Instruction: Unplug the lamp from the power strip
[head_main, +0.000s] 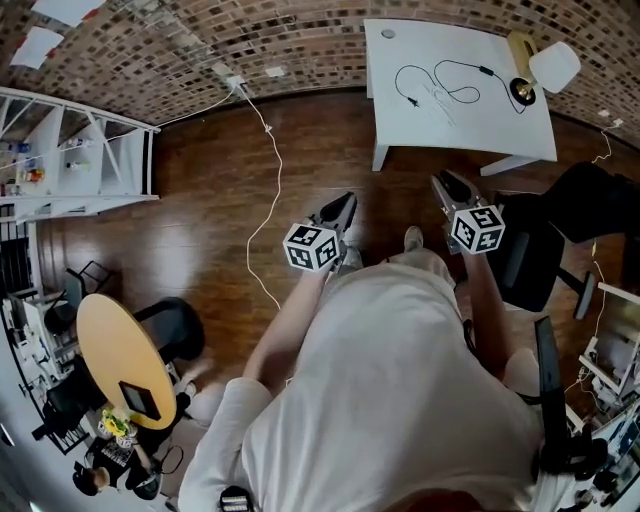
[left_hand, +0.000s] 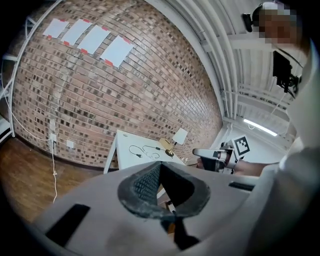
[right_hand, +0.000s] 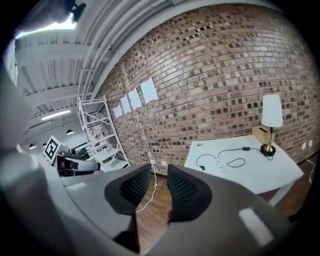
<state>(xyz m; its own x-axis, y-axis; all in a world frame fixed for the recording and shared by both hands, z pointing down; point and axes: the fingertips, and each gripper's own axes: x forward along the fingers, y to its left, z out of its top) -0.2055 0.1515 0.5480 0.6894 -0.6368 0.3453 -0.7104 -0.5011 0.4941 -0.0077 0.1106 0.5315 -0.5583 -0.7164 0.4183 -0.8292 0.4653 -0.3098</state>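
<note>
Tongs check: left tongs (left_hand: 160, 169) pressed together with nothing between them; right tongs (right_hand: 159, 176) parted by a narrow gap, also empty.
Pads are dark ribbed rubber set in smooth grey shells. Both tongs hang over the glossy dark wood floor (head_main: 210, 200), well apart from the white rectangular table (head_main: 470, 135). The lamp (head_main: 545, 68) stands at the table's right corner near the rough brick wall (right_hand: 225, 65): tapered white shade, thin brass stem, round base, just beside a tan box (head_main: 519, 48). Its thin black cord (head_main: 445, 88) lies in loose loops across the matte top, one end lying loose there. A thin white cable (head_main: 272, 180) trails along the floor.
</note>
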